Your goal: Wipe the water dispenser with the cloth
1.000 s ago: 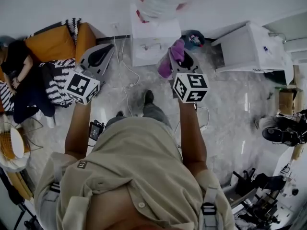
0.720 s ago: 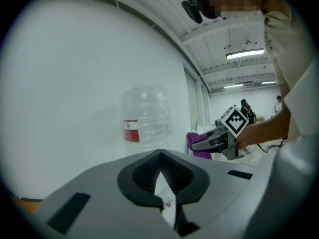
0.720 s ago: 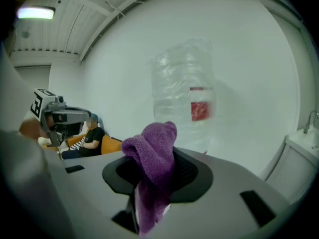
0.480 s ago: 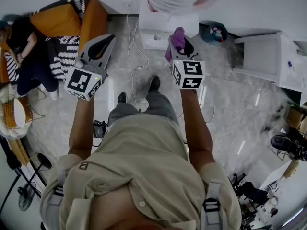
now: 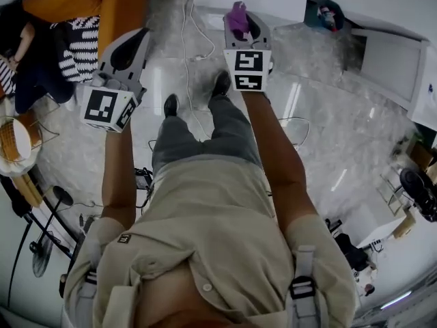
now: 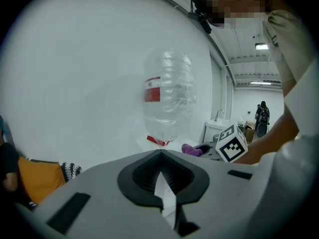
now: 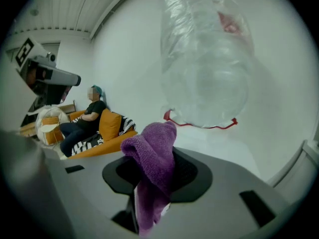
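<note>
The white water dispenser (image 5: 273, 2) stands against the wall ahead, with a clear upturned bottle (image 7: 207, 68) on top, and the same bottle (image 6: 169, 101) shows in the left gripper view. My right gripper (image 5: 244, 20) is shut on a purple cloth (image 5: 237, 16), held just short of the dispenser's front. The cloth (image 7: 152, 158) bunches up above the jaws and hangs down between them. My left gripper (image 5: 136, 39) is held to the left, away from the dispenser; its jaws (image 6: 160, 183) are shut with nothing between them.
An orange sofa (image 5: 102, 5) with a seated person (image 7: 87, 116) is at the left. Cables (image 5: 188, 39) trail over the marble floor in front of the dispenser. A white sink cabinet (image 5: 396, 60) stands at the right. A fan (image 5: 41, 258) stands behind on the left.
The person has stepped closer to the dispenser. Both grippers have moved forward, and the right one with the cloth is now close to the dispenser's front.
</note>
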The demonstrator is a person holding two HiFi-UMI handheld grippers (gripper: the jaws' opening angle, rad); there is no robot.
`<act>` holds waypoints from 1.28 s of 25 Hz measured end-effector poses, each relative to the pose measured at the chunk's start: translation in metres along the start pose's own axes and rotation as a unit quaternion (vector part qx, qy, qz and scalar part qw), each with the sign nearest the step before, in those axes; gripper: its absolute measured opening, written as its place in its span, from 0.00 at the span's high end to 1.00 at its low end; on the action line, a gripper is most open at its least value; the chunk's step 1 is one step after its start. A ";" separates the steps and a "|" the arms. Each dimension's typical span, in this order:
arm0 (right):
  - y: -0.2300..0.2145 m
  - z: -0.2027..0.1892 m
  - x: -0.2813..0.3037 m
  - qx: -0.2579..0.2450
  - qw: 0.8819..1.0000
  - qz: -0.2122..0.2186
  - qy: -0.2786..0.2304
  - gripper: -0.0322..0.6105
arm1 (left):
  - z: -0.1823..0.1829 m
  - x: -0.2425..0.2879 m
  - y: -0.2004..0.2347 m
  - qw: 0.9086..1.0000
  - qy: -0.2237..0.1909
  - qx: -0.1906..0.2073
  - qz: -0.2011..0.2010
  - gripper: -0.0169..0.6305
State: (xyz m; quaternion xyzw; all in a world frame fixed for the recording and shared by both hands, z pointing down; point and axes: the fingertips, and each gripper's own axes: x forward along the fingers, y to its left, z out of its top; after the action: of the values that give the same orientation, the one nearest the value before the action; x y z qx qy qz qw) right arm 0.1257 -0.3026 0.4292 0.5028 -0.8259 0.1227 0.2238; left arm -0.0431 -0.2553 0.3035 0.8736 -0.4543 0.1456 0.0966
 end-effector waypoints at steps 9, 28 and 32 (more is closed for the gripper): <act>0.060 -0.032 0.056 -0.060 0.997 0.048 0.003 0.73 | -0.046 0.028 -0.004 0.999 0.038 -0.031 -0.004 0.95; -0.132 -0.088 -0.021 0.033 0.987 -0.152 0.052 0.74 | -0.055 0.072 -0.037 0.997 0.047 -0.029 -0.055 0.95; -0.101 -0.084 -0.005 0.056 0.988 -0.134 0.051 0.74 | -0.061 0.064 -0.030 0.997 0.047 -0.034 -0.046 0.95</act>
State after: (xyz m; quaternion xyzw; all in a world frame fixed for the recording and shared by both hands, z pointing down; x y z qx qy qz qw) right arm 0.2381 -0.3097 0.4979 0.6139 -0.7302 0.1632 0.2518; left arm 0.0063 -0.2690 0.3812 0.8818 -0.4134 0.1664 0.1546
